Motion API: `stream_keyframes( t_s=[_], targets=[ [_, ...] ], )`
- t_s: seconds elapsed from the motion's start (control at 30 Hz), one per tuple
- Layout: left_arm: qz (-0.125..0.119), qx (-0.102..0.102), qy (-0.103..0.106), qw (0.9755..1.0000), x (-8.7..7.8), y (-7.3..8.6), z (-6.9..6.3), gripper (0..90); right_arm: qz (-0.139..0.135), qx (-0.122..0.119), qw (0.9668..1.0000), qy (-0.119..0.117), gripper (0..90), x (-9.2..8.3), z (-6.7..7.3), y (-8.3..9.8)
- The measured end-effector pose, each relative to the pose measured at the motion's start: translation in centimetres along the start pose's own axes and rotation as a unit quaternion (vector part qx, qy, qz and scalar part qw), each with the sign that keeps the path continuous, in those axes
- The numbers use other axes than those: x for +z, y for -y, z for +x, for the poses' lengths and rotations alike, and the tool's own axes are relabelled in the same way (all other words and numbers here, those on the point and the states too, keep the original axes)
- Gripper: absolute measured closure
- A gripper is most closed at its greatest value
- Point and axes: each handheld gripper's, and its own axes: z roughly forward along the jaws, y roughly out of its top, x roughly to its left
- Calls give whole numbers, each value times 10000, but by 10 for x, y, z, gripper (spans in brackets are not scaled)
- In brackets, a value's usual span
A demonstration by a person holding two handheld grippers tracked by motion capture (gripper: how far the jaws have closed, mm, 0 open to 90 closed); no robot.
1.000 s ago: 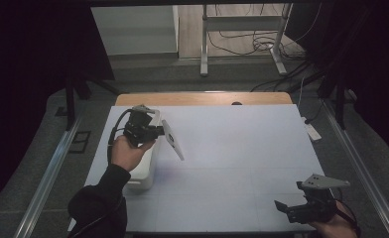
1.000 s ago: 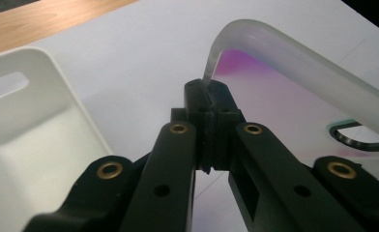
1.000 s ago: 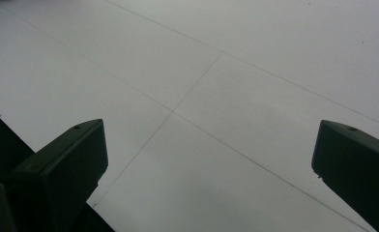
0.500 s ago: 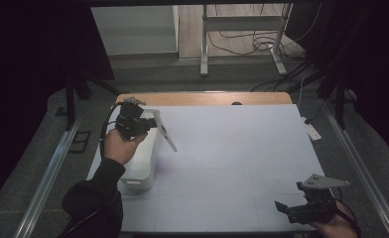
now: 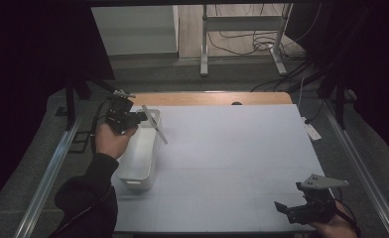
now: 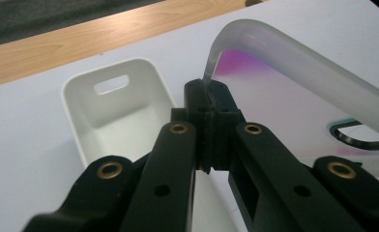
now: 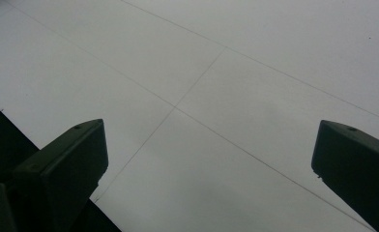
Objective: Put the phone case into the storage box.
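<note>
The left hand-held gripper [image 5: 133, 119] is seen in the high view at the far left part of the desk [image 5: 232, 163], held above the far end of a white bin [image 5: 139, 153]. Its jaws are clenched on the edge of a translucent lid [image 5: 155, 125], which is lifted clear of the bin and tilted, its free end slanting down toward the middle of the desk. In the left gripper view the two black jaws [image 6: 211, 121] are pressed together on the curved rim of the lid [image 6: 298, 63], and a slot-shaped handle hole is seen near the lid's other edge. Beyond the jaws the bin [image 6: 115, 111] lies open, with a grip slot in its far wall; its inside appears bare, though part of it is hidden by the hand-held gripper. The bin rests on the white sheet that covers the desk, close to the left edge, its long side running away from the person. A strip of bare wood is visible along the far edge of the desk.

The right hand-held gripper [image 5: 301, 206] is held low at the near right corner of the desk, well apart from the bin and the lid. In the right gripper view its jaws stand wide, released, with the white sheet [image 7: 216, 96] between them.
</note>
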Motion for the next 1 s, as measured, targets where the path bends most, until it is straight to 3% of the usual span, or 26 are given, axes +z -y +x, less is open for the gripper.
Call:
stream_keyframes(
  t_s=[0.4, 1.0],
  targets=[
    [-11, -228, -243, 9994, -8, 1, 17, 893, 27, -23, 10000, -19, 2, 1, 1, 0],
    [61, -676, -611, 9958, -1, 2, 42, 892, 51, -88, 9999, -65, 9, 1, 2, 0]
  ],
)
